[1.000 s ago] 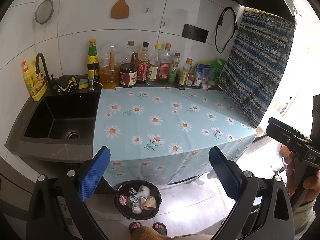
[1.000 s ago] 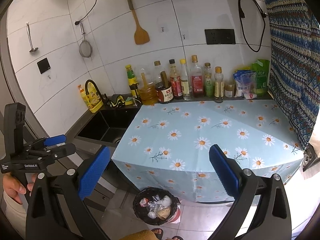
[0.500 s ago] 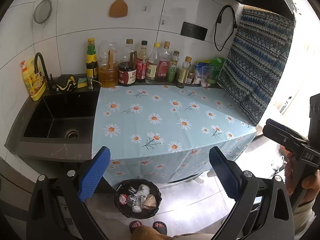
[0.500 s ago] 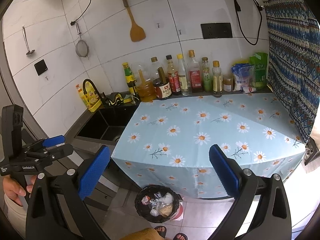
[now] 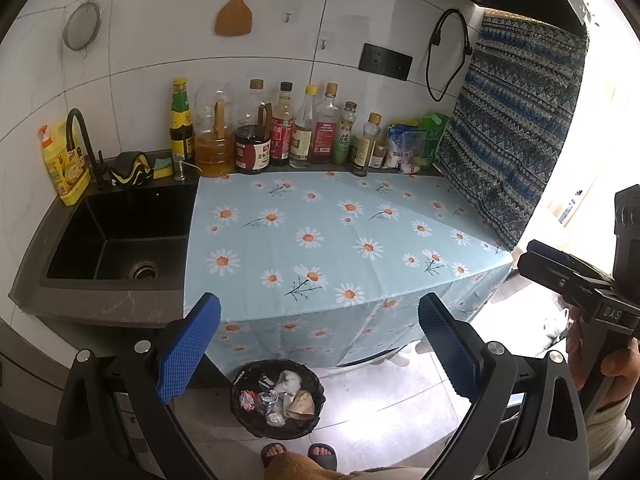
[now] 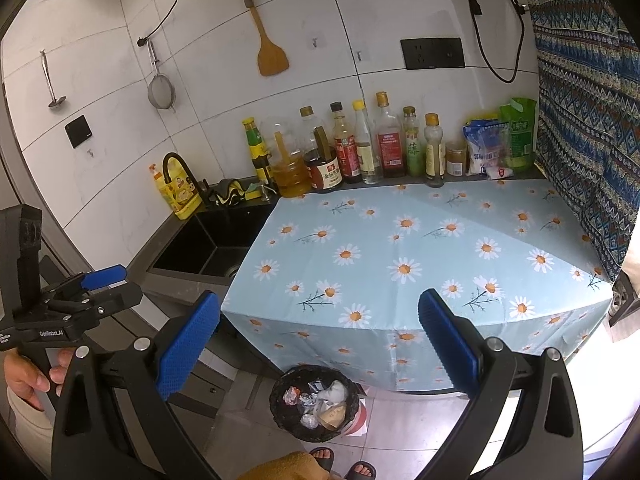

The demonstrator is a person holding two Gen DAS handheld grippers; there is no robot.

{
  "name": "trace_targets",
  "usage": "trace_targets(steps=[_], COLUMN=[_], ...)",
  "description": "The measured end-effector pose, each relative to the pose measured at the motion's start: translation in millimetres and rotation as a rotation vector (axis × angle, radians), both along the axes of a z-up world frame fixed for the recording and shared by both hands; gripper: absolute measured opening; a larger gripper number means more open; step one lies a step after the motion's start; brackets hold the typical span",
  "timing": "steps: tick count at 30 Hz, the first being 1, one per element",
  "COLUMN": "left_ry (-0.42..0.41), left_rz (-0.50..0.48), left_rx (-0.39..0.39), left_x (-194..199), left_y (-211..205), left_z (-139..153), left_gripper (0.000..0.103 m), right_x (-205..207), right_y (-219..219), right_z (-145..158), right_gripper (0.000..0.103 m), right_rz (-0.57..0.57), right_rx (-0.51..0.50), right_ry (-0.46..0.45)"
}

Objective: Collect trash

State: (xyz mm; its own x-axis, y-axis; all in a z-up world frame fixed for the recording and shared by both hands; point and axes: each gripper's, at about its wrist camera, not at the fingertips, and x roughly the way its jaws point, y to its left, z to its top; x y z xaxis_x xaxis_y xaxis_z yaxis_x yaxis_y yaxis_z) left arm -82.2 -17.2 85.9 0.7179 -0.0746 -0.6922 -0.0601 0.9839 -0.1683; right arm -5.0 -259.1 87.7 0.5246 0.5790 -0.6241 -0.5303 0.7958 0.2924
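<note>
bin [image 5: 277, 398] on floor at cloth edge [image 5: 348, 312], holds wrappers, crumpled paper [image 5: 289, 381]. both grippers, left [image 5: 320, 348] and right [image 6: 320, 348], spread wide, empty, above floor before counter. sink [image 5: 116, 236] empty.

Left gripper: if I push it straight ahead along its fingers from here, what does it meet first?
Probably the daisy tablecloth on the counter. The left gripper is open and empty, with nothing between its fingers and the cloth. Depth is uncertain.
</note>
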Motion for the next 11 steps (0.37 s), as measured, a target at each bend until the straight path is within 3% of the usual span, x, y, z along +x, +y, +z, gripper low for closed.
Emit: trace_targets(steps=[11], left_ry=[-0.007], left_rz=[0.015], left_rx=[-0.001], left_x=[-2.4], left_y=[5.4], left_z=[1.5], left_gripper=[0.096], right_x=[4.0], right_y=[-0.7], right_z=[-4.1], right_gripper=[0.098], right_rz=[-0.001], right_rx=[0.002], right_ry=[0.019])
